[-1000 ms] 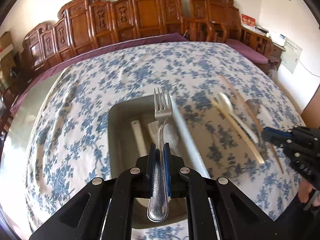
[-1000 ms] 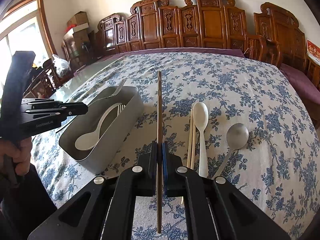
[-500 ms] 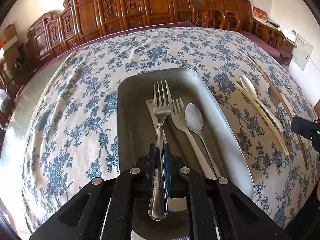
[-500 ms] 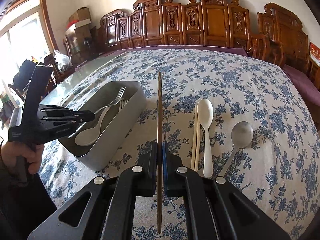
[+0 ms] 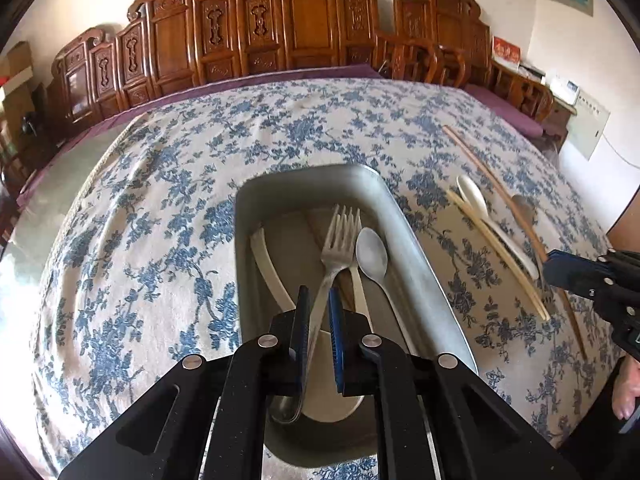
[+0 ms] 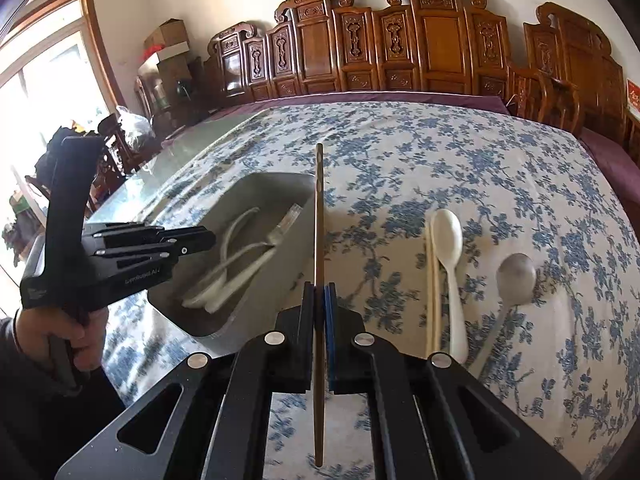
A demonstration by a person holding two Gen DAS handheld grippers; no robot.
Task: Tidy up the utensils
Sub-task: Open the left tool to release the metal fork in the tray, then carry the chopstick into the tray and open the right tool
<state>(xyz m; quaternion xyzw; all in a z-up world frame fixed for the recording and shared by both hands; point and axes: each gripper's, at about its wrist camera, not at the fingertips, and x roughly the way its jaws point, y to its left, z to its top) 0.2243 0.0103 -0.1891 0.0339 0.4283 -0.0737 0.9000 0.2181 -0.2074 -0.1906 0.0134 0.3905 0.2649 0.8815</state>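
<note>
A grey metal tray (image 5: 404,220) lies on the flowered cloth below my left gripper (image 5: 319,304). The gripper is shut on a steel fork (image 5: 336,248). The fork slants between the pads, its tines down on a white fork and beside a metal spoon (image 5: 372,256) in the tray, and the grip looks loose. My right gripper (image 6: 319,292) is shut on a brown chopstick (image 6: 319,208), held over the tray's (image 6: 256,184) right rim. From the right wrist view, my left gripper (image 6: 196,240) hangs over the tray.
On the cloth right of the tray lie a white spoon (image 6: 448,240), pale chopsticks (image 6: 430,280) and a metal spoon (image 6: 516,276). A white ladle-like spoon (image 5: 268,264) rests in the tray. Carved wooden chairs line the far side. A person's hand (image 6: 60,332) grips the left tool.
The steel fork has tipped from straight to slanted in the left jaws, tines lowered into the tray. My right gripper carried the brown chopstick left, over the tray's edge.
</note>
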